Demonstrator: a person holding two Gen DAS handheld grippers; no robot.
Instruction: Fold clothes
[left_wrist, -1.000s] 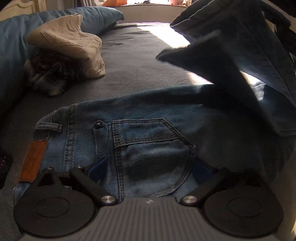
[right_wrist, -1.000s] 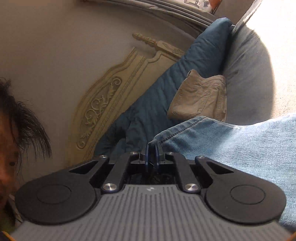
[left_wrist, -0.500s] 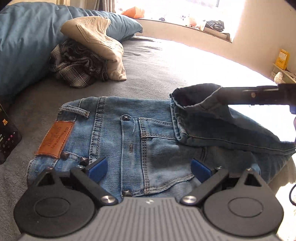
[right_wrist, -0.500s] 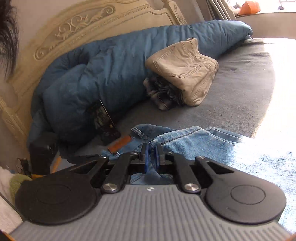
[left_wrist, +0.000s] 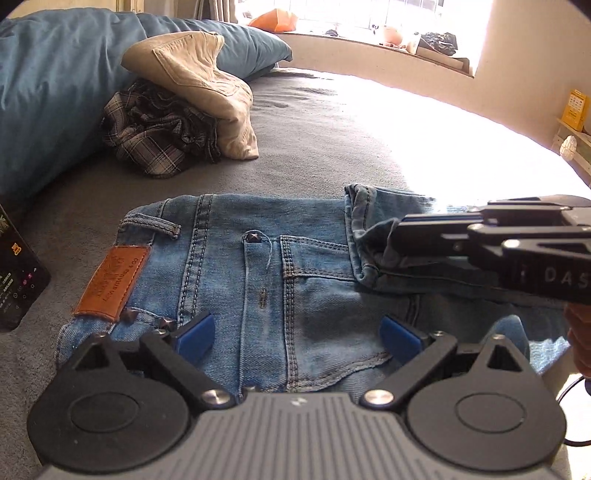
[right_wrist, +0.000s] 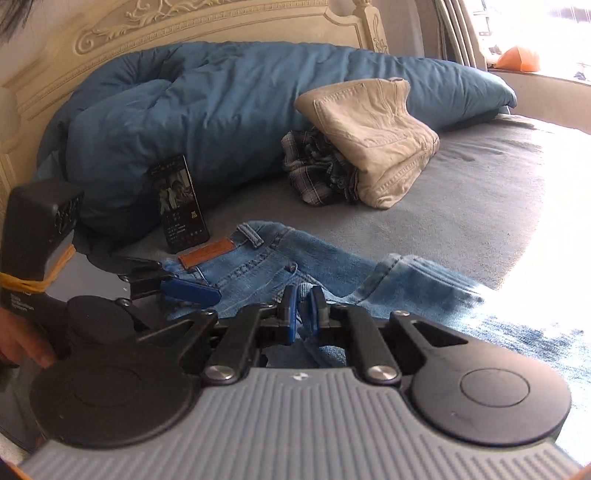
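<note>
The jeans (left_wrist: 266, 280) are laid on the grey bed (left_wrist: 332, 147), waistband and leather patch (left_wrist: 112, 282) towards the quilt (right_wrist: 207, 110). A leg hem (left_wrist: 364, 240) is doubled back over the seat and is clamped in the right gripper (right_wrist: 300, 308), whose fingers are closed on the denim. The left gripper (left_wrist: 297, 334) is held spread wide over the seat, nothing between its pads. Beige trousers (left_wrist: 199, 85) are stacked on a plaid shirt (left_wrist: 159, 136) nearby. A phone (right_wrist: 179, 203) is propped against the quilt.
</note>
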